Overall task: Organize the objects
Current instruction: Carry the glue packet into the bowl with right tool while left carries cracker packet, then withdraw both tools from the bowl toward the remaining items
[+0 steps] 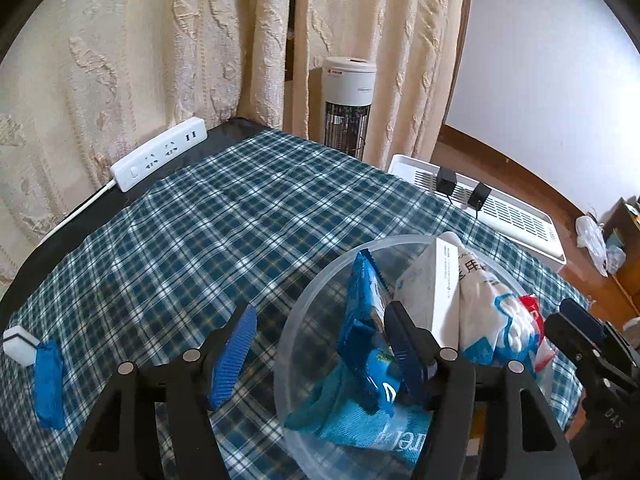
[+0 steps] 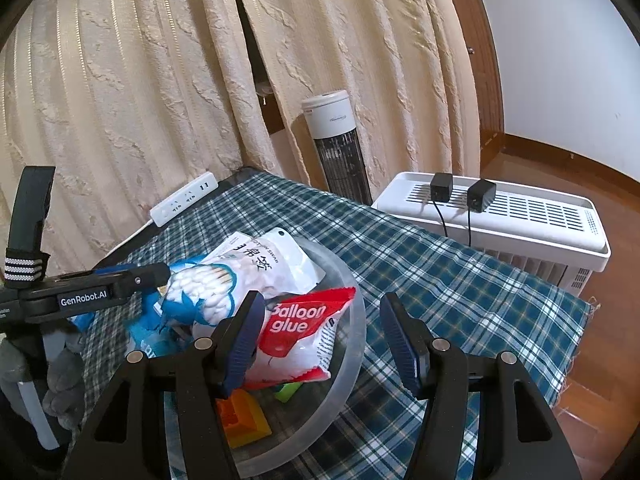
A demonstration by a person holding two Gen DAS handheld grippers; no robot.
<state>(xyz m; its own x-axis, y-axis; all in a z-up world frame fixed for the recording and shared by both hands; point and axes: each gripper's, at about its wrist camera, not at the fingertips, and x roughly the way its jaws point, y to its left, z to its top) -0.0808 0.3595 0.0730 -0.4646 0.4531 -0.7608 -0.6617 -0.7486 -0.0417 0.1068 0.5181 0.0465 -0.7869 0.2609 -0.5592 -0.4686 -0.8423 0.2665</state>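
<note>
Step in hand, as judged: drop-off of a blue foil snack packet (image 1: 366,320) into the clear round plastic bowl (image 1: 304,308), which sits on the blue-and-white checked tablecloth (image 1: 200,232) twd the near right corner of the tabletop.

L gripper (image 1: 324,356): jaws abt half open, nothing clamped. Its right finger is inside the bowl, touching or just beside the packet; its left finger is outside the rim. Packet thus stands between the jaws but is not pressed by both pads, so it is read as released. It leans upright agst the white cotton-swab bag (image 1: 480,312).

R gripper (image 2: 320,344): jaws roughly half open, empty, straddling the bowl's far rim; red-and-white "Balloon glue" sachet (image 2: 298,336) lies just beside its left finger, no contact seen.

Also in bowl: orange plastic block (image 2: 240,416), partly hidden.

Next move, as judged: L gripper to be lifted clear w/o snagging the packet or tipping the bowl. A small blue-wrapped item (image 1: 48,384) at the near left edge appears left to collect.
</note>
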